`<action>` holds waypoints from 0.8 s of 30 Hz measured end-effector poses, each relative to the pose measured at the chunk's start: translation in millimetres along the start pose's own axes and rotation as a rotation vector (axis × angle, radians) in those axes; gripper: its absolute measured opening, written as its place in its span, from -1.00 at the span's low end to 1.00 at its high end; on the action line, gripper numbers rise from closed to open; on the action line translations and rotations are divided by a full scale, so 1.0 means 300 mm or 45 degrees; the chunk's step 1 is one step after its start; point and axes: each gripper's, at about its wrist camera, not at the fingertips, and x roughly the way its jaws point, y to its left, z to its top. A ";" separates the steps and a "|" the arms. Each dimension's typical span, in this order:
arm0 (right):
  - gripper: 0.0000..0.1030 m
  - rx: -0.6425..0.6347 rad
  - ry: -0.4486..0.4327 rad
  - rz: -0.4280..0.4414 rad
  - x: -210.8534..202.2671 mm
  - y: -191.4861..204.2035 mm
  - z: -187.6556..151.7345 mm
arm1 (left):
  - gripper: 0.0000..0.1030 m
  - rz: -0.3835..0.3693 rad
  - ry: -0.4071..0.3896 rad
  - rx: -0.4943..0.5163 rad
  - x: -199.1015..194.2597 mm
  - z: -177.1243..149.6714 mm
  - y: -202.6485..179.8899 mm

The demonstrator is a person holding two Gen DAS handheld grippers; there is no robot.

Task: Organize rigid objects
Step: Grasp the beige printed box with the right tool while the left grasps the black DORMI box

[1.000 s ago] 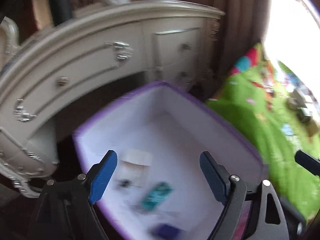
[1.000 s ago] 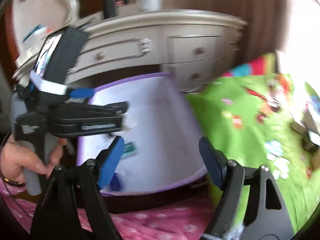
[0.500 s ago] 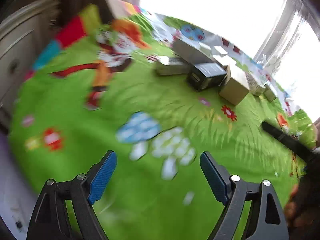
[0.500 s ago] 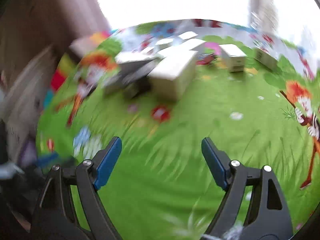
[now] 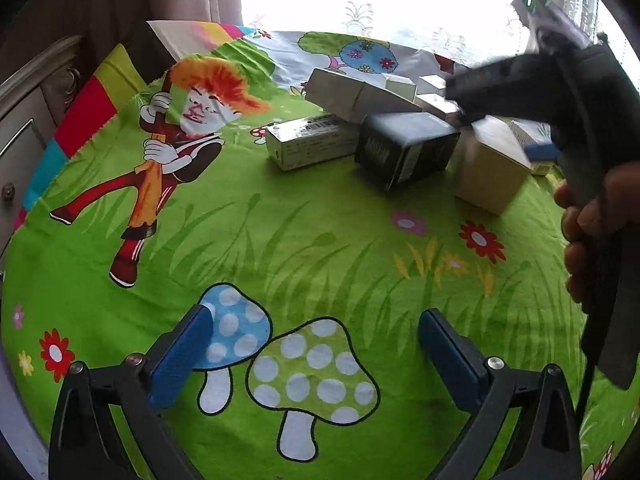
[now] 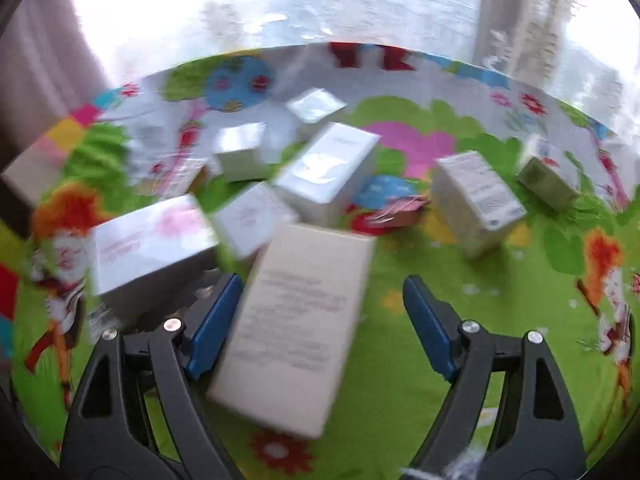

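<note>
Bedding comes first: a bright green cartoon-printed sheet [image 5: 320, 240] with mushrooms, flowers and an orange-haired figure fills both views, and the cardboard boxes to be organized lie scattered on it toward the window side. Both hand-held grippers point steeply down at this sheet. The left hand-held gripper [image 5: 312, 354] hovers over the two printed mushrooms, well short of the boxes; its blue pads [image 5: 180, 360] are spread wide with only bare fabric between them, the jaws having just been opening. The right hand-held gripper [image 6: 320, 328] is also spread, and a pale cream cardboard box with printed text [image 6: 296, 328] lies between its jaws, close to the left pad; whether that pad touches it the blur does not settle, while the right pad stands clear. Only the left wrist view shows the right device from outside, a dark body over the boxes gripped by a person's hand [image 5: 592, 220], along with a black cardboard box [image 5: 404, 148], a grey-white barcoded carton [image 5: 308, 142] and a cream cabinet edge [image 5: 24, 96]. Only the right wrist view shows the further spread: a white box with pink print [image 6: 148, 244], a tall white box [image 6: 328, 168], a grey-white labelled box [image 6: 476, 204] and a small olive-green box [image 6: 548, 176].
</note>
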 end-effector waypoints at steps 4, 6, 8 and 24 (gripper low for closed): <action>0.07 -0.080 0.108 0.047 0.039 -0.060 -0.056 | 1.00 0.000 -0.003 -0.008 0.010 0.004 -0.010; 0.07 -0.183 0.093 0.084 0.001 -0.091 -0.101 | 1.00 0.007 0.000 -0.004 0.007 0.000 -0.015; 0.07 -0.248 0.110 0.177 -0.044 -0.139 -0.158 | 1.00 0.008 -0.002 -0.005 0.004 0.000 -0.014; 0.11 -0.349 -0.120 0.170 -0.247 -0.367 -0.463 | 1.00 -0.057 -0.024 0.409 0.224 0.325 -0.225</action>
